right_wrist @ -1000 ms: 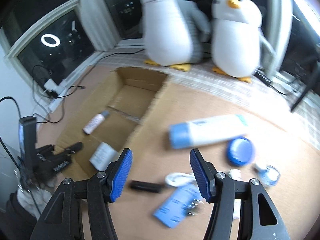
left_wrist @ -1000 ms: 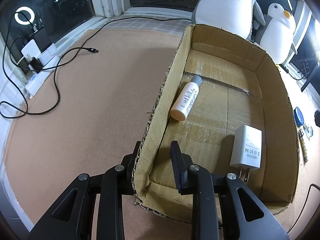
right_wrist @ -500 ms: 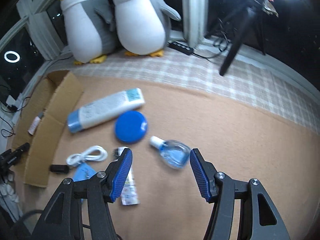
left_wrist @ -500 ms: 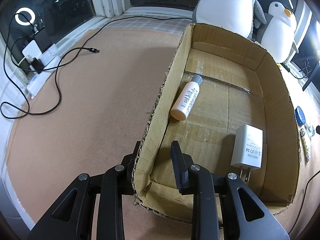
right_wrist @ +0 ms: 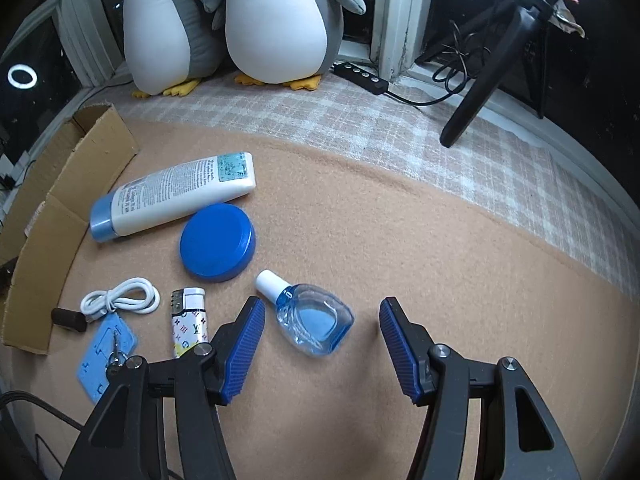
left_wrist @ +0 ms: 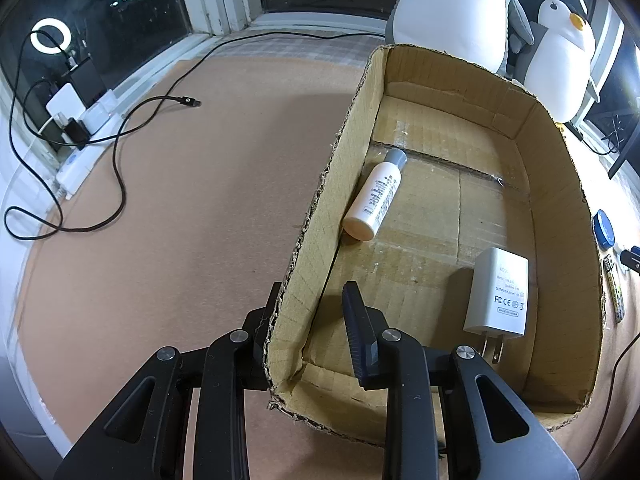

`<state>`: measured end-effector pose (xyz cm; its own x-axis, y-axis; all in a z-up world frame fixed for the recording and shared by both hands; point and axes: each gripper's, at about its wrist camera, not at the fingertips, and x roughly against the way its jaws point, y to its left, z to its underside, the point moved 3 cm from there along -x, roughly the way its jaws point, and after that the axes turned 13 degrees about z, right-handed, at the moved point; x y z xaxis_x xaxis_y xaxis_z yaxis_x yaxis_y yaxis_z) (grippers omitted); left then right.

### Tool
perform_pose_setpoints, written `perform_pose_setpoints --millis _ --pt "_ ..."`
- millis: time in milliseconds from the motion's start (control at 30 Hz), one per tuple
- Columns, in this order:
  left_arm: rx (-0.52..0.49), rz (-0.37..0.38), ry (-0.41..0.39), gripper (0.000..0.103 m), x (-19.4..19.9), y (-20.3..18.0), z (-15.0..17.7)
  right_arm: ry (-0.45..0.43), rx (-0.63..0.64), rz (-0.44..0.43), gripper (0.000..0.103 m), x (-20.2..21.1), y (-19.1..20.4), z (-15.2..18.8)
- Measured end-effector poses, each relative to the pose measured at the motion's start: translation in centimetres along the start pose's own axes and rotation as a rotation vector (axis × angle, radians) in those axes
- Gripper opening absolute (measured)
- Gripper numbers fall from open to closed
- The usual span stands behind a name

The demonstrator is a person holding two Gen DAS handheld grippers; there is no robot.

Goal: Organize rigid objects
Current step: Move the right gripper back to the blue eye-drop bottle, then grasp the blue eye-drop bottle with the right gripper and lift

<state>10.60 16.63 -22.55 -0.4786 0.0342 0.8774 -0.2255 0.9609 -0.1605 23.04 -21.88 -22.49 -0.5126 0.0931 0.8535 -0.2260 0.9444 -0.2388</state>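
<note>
Cardboard box open-topped on the tan surface; two items in it already: small white bottle lying against the 9 o'clock wall, white charger flat toward the 4 o'clock corner, prongs pointing at the near wall. Rest of the box floor bare. Left claw nearly closed, pinching the near-left wall of the box, one finger outside and one inside; presumably steadying the box. Seen from the right wrist: seven loose items on the surface beside the box. Clear blue bottle with white cap lying on its side, just ahead of the right claw, nearer the left finger. Right claw about half open, nothing between the pads, no contact visible. At 11 o'clock of that bottle, round blue lid, with a large white tube touching or just beside it at 11 o'clock. At 9 o'clock, patterned lighter, then coiled white cable, pale blue card with keys on it, small dark cylinder just beside the box wall. Two plush penguins at 12 o'clock on the checked cloth, not likely part of the sort. Judgement: early stage, two in, seven out; clear blue bottle the probable next pick, being closest to the open claw. Rounded glassy body likely to slip or roll if gripped off-centre.
</note>
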Motion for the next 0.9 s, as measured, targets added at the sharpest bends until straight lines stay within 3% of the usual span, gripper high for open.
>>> perform_pose_setpoints --millis 233,367,900 --pt "0.0 -0.001 0.0 0.027 0.0 0.0 0.0 0.013 0.019 -0.004 0.047 -0.9 0.0 -0.2" --pt "0.0 -0.002 0.0 0.027 0.0 0.0 0.0 0.018 0.018 -0.019 0.033 -0.7 0.2 -0.1" --pt "0.0 -0.002 -0.001 0.027 0.0 -0.1 0.0 -0.015 -0.017 -0.017 0.033 2.1 0.8 0.5"
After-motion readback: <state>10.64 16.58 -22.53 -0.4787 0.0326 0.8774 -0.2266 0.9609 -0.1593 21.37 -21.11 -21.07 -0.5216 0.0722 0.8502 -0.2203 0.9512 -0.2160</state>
